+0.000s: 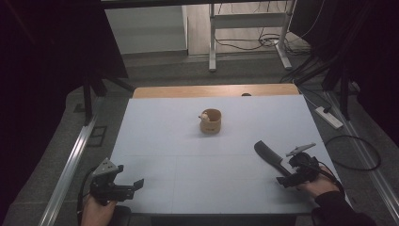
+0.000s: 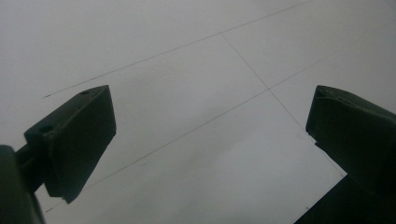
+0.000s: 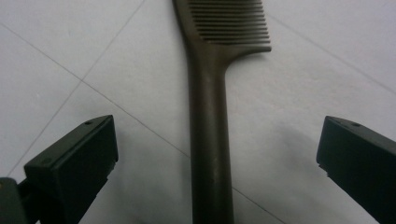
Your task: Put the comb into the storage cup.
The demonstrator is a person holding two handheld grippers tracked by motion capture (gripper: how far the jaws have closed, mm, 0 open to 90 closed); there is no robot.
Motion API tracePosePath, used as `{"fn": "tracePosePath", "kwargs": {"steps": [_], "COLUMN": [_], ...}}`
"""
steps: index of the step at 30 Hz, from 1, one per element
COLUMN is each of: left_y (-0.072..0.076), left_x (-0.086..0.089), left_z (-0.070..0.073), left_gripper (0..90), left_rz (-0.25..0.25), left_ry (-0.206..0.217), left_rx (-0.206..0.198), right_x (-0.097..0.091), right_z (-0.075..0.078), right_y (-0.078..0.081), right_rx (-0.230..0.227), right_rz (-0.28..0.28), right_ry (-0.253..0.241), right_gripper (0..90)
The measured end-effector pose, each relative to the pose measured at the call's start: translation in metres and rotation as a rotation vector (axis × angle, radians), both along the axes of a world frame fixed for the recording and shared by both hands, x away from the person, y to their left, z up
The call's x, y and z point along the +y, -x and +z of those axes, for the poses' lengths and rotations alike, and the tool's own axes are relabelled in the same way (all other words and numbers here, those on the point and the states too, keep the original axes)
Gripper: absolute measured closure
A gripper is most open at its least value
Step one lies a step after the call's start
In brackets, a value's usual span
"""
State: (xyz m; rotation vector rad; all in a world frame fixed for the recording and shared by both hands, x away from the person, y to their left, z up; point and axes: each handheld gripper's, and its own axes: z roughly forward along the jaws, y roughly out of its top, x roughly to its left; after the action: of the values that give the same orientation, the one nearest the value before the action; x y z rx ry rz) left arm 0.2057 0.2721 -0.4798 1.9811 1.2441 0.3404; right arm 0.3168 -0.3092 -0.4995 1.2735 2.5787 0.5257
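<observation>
Where the dim room leaves grey floor, cables and a white frame's legs beyond it, the white table [image 1: 155,141] carries few things, with thin seam lines crossing its top. By its near left corner the left gripper [image 1: 134,184] hangs with jaws spread wide over bare surface, holding nothing, while a small tan cup [image 1: 211,121] stands well apart toward the far edge, a pale thing at its rim too small to make out. Near the right edge the dark comb [image 1: 268,154] lies flat, its handle running between the wide-open jaws of the right gripper [image 3: 217,161] without touching them, its teeth cut off at the top of the right gripper view.
</observation>
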Motion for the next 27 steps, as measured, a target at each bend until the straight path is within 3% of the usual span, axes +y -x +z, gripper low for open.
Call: {"fn": "tracePosePath", "kwargs": {"steps": [6, 10, 21, 27], "left_y": [-0.0002, -0.0002, -0.0004, -0.0006], "left_x": [0.0002, 0.0002, 0.0001, 0.0000], "left_z": [0.0001, 0.0000, 0.0000, 0.0000], "left_gripper": [2.3, 2.3, 2.7, 2.8], "left_rz": [-0.001, -0.001, 0.002, 0.002], "left_ry": [-0.001, -0.002, -0.005, -0.005], "left_rx": [0.003, 0.004, 0.007, 0.008], "right_x": [-0.0008, 0.0013, 0.0033, 0.0060], "right_z": [-0.0077, -0.0086, -0.0079, -0.0023], "right_y": [-0.0014, -0.0002, -0.0016, 0.0001], "right_rx": [0.030, 0.021, 0.038, 0.044], "right_rz": [0.003, 0.014, 0.008, 0.029], "right_ry": [0.005, 0.032, 0.048, 0.049], "right_gripper": [0.0, 0.0, 0.1, 15.1]}}
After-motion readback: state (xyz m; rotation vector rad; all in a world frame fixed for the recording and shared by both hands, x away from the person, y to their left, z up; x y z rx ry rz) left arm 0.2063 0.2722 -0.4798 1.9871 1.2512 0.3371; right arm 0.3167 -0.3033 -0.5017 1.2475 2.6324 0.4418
